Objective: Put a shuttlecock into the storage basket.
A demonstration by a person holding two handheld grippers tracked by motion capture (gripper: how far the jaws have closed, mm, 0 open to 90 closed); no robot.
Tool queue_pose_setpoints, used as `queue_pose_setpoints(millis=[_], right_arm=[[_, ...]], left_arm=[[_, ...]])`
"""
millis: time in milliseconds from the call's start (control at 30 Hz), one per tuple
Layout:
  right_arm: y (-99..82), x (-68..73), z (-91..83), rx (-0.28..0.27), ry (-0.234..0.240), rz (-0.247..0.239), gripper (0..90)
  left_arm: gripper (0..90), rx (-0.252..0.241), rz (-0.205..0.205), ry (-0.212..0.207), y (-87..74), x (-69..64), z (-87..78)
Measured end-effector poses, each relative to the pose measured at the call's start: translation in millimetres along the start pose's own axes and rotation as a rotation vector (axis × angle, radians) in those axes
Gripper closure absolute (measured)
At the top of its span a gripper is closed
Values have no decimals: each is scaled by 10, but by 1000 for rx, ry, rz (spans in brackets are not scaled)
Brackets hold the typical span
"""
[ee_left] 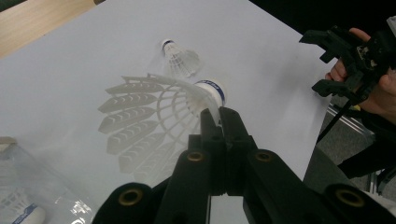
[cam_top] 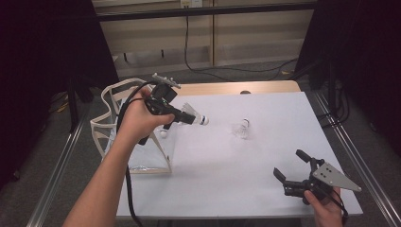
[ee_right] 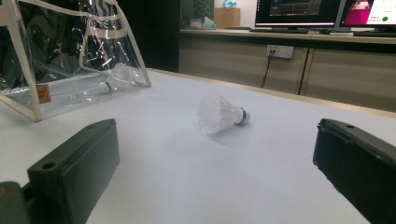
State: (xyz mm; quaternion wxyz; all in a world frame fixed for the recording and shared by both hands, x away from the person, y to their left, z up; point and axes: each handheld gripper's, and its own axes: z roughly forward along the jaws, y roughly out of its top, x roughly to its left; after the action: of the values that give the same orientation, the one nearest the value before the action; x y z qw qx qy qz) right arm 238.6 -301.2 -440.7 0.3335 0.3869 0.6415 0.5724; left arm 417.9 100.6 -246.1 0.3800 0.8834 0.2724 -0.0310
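the held shuttlecock (ee_left: 159, 116) was white with a blue band round its cork. the lying shuttlecock (ee_right: 219, 114) was white, banded dark blue. the table (cam_top: 265, 142) was white, edged in pale wood. the bag (ee_right: 70, 60) was clear with cream trim.

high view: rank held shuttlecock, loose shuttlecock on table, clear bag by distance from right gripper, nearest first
From the right gripper:
1. Loose shuttlecock, lying mid-table, up and left.
2. Held shuttlecock, shut in the left gripper, farther left.
3. Clear bag, at the table's left edge.

no readable text, shuttlecock (ee_left: 161, 119) band print too blurred
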Motion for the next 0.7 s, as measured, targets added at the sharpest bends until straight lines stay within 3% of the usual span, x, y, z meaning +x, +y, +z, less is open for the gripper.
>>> queue_pose_setpoints(millis=[700], right_arm=[[0,1,1,-1,2,0,2]], left_arm=[[900,2,7,19,21,26,-111]])
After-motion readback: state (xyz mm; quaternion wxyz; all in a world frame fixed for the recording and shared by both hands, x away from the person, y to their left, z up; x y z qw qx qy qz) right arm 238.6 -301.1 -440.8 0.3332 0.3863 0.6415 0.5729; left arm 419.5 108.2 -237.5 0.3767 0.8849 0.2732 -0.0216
